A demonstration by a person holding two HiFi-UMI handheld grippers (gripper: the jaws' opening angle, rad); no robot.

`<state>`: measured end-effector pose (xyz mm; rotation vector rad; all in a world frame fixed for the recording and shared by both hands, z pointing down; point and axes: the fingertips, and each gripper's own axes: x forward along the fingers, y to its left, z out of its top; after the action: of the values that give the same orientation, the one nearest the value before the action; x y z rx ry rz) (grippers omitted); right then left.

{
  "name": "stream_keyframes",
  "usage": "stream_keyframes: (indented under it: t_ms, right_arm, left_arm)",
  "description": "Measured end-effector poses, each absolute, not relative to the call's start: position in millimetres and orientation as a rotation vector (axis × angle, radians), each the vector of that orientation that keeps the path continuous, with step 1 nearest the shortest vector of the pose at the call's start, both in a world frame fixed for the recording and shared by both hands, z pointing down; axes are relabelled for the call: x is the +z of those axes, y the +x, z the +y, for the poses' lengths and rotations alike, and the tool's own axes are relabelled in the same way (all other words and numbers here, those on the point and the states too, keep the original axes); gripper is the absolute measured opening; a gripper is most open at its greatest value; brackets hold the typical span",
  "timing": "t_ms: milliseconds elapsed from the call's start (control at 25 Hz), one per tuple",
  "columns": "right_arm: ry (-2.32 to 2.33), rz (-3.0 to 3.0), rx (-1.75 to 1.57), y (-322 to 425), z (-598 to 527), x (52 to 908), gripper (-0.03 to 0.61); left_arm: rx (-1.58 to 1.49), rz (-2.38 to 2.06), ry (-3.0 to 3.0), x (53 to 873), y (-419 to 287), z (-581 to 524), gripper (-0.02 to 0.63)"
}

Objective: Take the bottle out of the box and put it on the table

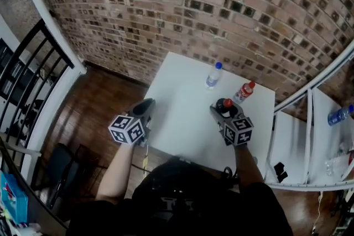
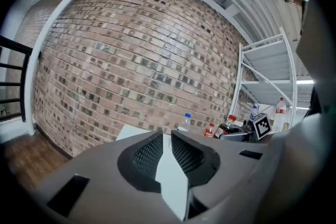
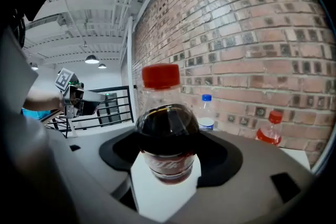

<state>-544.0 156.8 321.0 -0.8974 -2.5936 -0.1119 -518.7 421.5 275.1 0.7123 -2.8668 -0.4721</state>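
White table (image 1: 182, 119), cola bottle (image 3: 167, 128) base hidden inside right gripper (image 1: 224, 109)

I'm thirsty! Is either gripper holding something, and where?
The right gripper holds the red-capped dark cola plastic bottle around its labelled body. The left gripper holds nothing.

The grey left gripper (image 2: 167, 135) has its black ribbed pads slightly apart, with only the white table (image 2: 128, 131) between them. At one o'clock stands a clear blue-capped plastic bottle (image 2: 185, 122). At two o'clock a dark red-capped cola bottle (image 2: 229, 125) is at the right gripper (image 2: 236, 136). Behind is a red brick wall (image 2: 131, 60).
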Motion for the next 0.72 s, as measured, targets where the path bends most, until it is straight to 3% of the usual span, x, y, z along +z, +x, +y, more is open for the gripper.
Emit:
stream_keyframes:
  t_ms: [720]
  right_arm:
    - [-0.997,-2.369,-0.203,-598,218,450,0.321]
  left_arm:
    - [-0.51,-2.753,0.37,344,-509,470,0.055]
